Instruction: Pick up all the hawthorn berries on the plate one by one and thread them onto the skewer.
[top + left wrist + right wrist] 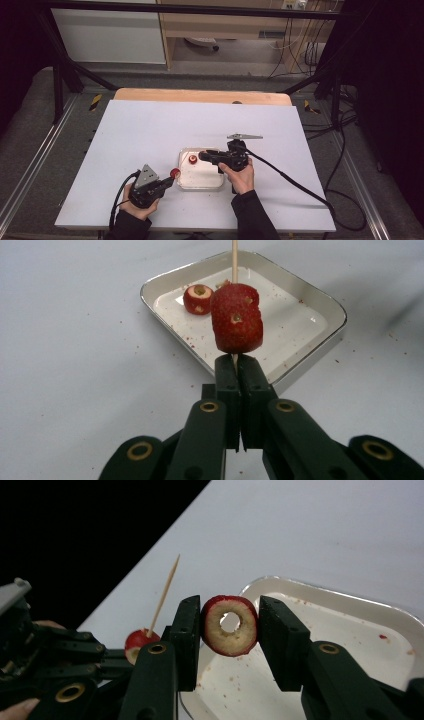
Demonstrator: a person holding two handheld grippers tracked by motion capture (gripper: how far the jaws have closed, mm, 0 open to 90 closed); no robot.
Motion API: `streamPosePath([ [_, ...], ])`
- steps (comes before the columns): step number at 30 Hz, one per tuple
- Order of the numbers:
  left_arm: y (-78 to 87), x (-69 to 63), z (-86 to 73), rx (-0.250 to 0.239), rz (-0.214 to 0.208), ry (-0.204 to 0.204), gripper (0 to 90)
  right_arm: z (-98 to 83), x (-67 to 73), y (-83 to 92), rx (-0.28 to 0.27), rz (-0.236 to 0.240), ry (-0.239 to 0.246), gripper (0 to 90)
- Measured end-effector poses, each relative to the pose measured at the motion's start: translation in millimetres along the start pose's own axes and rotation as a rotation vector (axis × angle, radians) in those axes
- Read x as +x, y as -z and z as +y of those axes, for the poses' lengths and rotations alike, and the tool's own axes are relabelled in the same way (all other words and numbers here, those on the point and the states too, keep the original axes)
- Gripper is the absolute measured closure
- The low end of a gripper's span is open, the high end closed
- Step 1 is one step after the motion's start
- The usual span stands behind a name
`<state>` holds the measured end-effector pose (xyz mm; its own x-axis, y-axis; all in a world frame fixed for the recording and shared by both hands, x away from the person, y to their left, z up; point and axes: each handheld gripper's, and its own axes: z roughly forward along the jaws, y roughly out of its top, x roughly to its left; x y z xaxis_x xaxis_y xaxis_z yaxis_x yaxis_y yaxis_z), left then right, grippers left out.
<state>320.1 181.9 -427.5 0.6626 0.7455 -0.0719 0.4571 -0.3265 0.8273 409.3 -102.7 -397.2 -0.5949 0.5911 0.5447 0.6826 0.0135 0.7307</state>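
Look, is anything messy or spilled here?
Yes. Small red crumbs from the cored fruit are scattered inside the white tray and over the table around it. Nothing is tipped over.

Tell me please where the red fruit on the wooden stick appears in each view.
High view: the red fruit at the tip of the left tongs, left of the white tray.
Left gripper view: centre, on the stick above the tongs.
Right gripper view: lower left.
Shared landmark: the white tray.
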Motion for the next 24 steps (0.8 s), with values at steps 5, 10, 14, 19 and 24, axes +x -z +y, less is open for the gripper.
streamPosePath([
  [5,0.8,-2.2,-0.1,-0.012,0.006,0.010,88.5,0.7,3.0,0.3,-0.073,0.020,-0.023,62.6],
  [10,0.7,-5.4,0.1,-0.017,0.007,0.023,88.5,2.6,4.1,0.4,-0.137,0.028,-0.040,62.6],
  [14,0.7,-7.5,0.2,-0.024,0.009,0.037,88.6,4.2,4.8,1.0,-0.192,0.030,-0.047,62.7],
  [19,0.7,-10.7,0.8,-0.037,0.008,0.050,88.5,5.3,5.5,0.9,-0.250,0.024,-0.050,62.8],
  [24,-0.9,-13.6,1.4,-0.038,0.000,0.064,88.5,6.8,5.7,1.1,-0.305,0.028,-0.057,62.8],
])
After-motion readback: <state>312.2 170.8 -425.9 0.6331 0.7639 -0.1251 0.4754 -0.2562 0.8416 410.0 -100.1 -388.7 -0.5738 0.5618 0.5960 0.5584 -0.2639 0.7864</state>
